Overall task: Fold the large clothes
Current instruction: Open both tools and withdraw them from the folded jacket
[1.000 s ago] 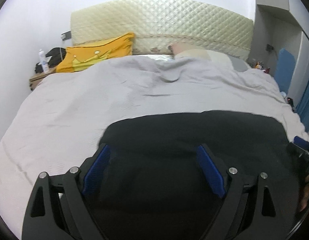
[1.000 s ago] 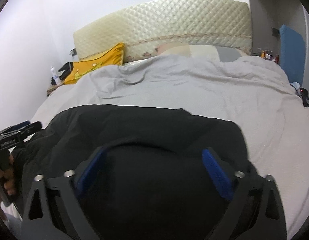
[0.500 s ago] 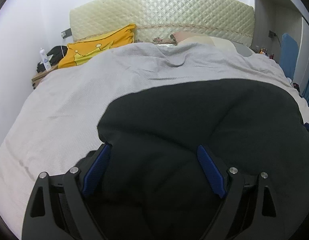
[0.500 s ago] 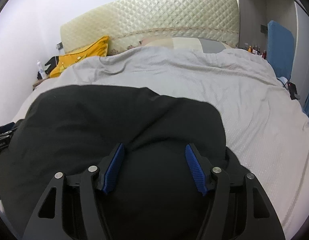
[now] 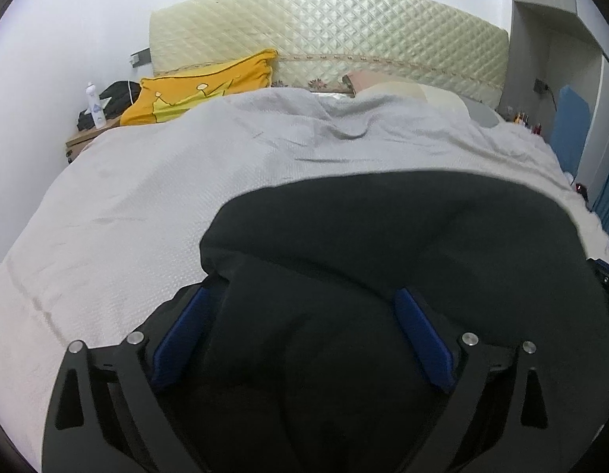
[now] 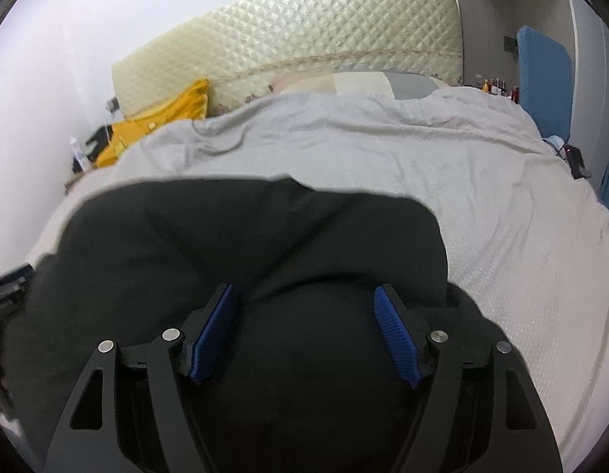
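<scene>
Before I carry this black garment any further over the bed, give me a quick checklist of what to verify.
1. Left tongs have cloth between the blue pads: ok, black garment fills the gap, though the pads stand wide apart.
2. Right tongs have cloth between the pads: ok, same wide stance.
3. Actual clamping force on the cloth: cannot tell.
4. Landing area on the grey bedspread ahead: ok, bare and only lightly wrinkled.
5. Yellow pillow away from the garment: ok, it lies up at the quilted headboard.
6. Garment edges even across both tongs: cannot tell, the near part is hidden.
</scene>
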Motion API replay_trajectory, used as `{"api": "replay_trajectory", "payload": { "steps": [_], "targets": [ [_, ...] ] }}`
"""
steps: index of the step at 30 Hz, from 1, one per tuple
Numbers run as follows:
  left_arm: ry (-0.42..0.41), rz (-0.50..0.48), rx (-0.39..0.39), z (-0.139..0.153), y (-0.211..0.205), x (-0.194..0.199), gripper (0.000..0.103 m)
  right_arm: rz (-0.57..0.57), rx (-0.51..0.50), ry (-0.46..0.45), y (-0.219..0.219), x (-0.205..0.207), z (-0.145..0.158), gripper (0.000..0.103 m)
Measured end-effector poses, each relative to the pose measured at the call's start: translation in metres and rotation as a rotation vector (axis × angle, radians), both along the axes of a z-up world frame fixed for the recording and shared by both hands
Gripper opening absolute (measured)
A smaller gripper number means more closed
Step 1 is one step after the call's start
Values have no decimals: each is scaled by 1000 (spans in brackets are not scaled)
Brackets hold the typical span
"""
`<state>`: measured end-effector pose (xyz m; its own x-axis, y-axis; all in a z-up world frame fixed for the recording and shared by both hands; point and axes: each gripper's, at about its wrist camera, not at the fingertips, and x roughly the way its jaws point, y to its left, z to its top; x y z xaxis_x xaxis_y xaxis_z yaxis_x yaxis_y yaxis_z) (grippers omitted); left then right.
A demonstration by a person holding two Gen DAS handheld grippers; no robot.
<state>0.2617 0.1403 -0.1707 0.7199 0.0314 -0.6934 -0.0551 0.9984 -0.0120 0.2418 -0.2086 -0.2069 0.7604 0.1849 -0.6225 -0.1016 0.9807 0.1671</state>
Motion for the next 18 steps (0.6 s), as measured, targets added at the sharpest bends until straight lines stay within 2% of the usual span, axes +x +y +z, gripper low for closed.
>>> {"api": "replay_trajectory", "payload": {
  "steps": [2,5,7,8,10,13,15,18],
  "targets": [
    [-11,-3,-16,18,-2,-7,98,3,2,-37,0,-8,20,83],
    [-26,4,-24,49,-7,-20,98,-5,-16,-97,-3,-23,64,87],
    [-62,-9,-46,79,-11,-34,99,-7,-27,-159,-5,-38,101,90],
    [-77,-11,-48,92,-13,-40,100,1,-26,-190,-5,-47,121,98],
    [-119,-31,-60,126,-18,-56,102,5,-34,-244,-5,-64,149,103],
    [-163,-61,-74,166,-25,-75,102,30,-17,-325,-3,-96,194,103],
    [-202,-76,-53,194,-34,-93,103,26,-18,-355,-3,-111,213,103],
    [-241,-100,-68,223,-39,-115,103,19,-5,-393,-3,-141,238,103]
  ]
}}
